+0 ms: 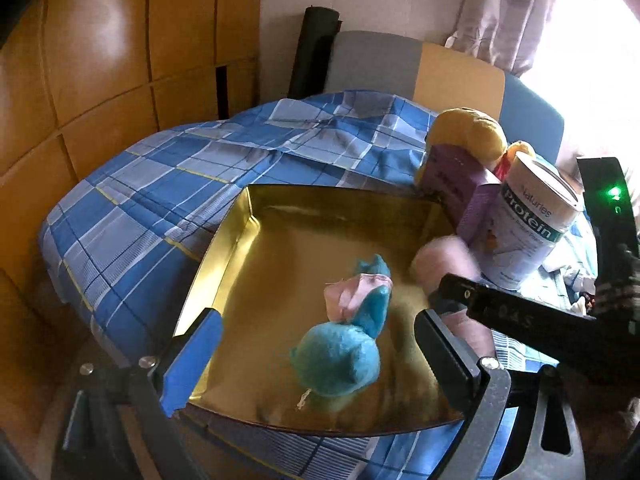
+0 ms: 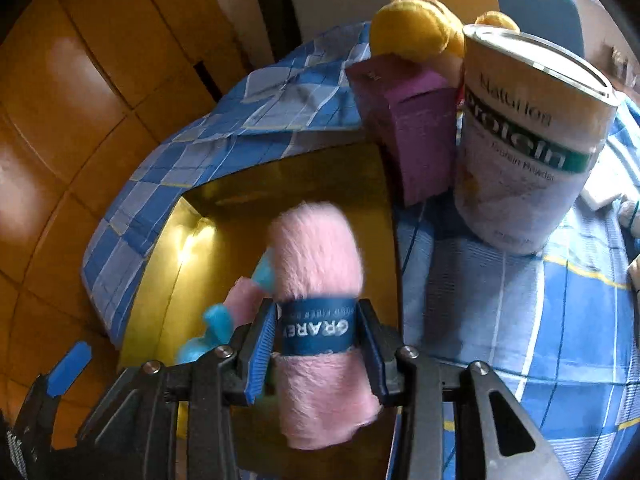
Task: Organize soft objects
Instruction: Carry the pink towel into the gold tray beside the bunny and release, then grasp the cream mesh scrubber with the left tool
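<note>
A gold tray (image 1: 240, 232) lies on a blue checked bedsheet. A blue and pink plush toy (image 1: 344, 344) lies in it, between the fingers of my open left gripper (image 1: 316, 360), untouched. My right gripper (image 2: 316, 340) is shut on a pink yarn skein (image 2: 316, 248) at its dark blue label band and holds it over the tray's right part (image 2: 360, 176). The skein shows blurred in the left wrist view (image 1: 444, 260), with the right gripper's black body beside it. A yellow plush toy (image 1: 472, 132) sits behind the boxes at the right.
A purple carton (image 2: 412, 128) and a white protein powder can (image 2: 528, 144) stand just right of the tray on the bedsheet (image 1: 160, 184). Orange wooden panels (image 1: 100, 60) are at the left. A black roll (image 1: 312, 52) and a chair back stand behind.
</note>
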`<action>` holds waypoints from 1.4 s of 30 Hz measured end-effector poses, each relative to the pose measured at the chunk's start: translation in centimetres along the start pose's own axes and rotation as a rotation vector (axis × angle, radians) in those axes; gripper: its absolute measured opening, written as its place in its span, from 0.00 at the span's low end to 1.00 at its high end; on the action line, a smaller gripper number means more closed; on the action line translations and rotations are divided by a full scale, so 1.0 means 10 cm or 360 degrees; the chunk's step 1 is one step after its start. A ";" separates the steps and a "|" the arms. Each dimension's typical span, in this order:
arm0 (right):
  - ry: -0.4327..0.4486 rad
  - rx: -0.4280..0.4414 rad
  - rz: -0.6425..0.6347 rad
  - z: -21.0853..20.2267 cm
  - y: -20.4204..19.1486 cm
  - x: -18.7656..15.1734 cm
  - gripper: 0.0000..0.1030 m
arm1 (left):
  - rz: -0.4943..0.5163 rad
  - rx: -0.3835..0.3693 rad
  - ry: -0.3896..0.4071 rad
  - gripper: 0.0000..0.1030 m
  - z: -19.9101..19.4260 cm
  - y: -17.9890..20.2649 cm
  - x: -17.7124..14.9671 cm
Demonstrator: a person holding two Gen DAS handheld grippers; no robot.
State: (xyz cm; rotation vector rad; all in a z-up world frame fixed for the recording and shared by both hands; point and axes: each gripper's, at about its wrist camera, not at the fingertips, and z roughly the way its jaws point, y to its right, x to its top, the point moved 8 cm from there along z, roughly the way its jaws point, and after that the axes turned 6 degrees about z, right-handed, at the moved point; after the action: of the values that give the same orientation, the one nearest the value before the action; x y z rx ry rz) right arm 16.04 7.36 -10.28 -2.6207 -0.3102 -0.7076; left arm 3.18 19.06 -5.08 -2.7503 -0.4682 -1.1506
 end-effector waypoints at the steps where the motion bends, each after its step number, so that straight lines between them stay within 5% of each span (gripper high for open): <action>1: 0.0012 -0.0010 -0.0005 0.00 0.00 0.01 0.40 | -0.0002 0.0001 0.0000 0.95 0.00 -0.01 0.00; 14: 0.0102 -0.0019 -0.0009 -0.18 0.09 -0.02 0.40 | 0.0007 -0.0050 0.0009 0.95 -0.02 0.04 -0.01; 26: 0.0329 -0.0171 -0.0144 -0.65 0.23 -0.13 0.41 | 0.0113 -0.0115 0.0022 0.95 -0.09 0.30 -0.03; 42: 0.0423 -0.0292 -0.0067 -0.96 0.67 -0.18 0.41 | 0.0261 -0.0203 0.0049 0.95 -0.21 0.67 -0.02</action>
State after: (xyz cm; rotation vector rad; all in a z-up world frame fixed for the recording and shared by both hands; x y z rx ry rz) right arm 12.47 -2.99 -5.88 -2.6511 -0.2308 -1.1338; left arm 3.81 12.20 -3.73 -2.8098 -0.1669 -1.2194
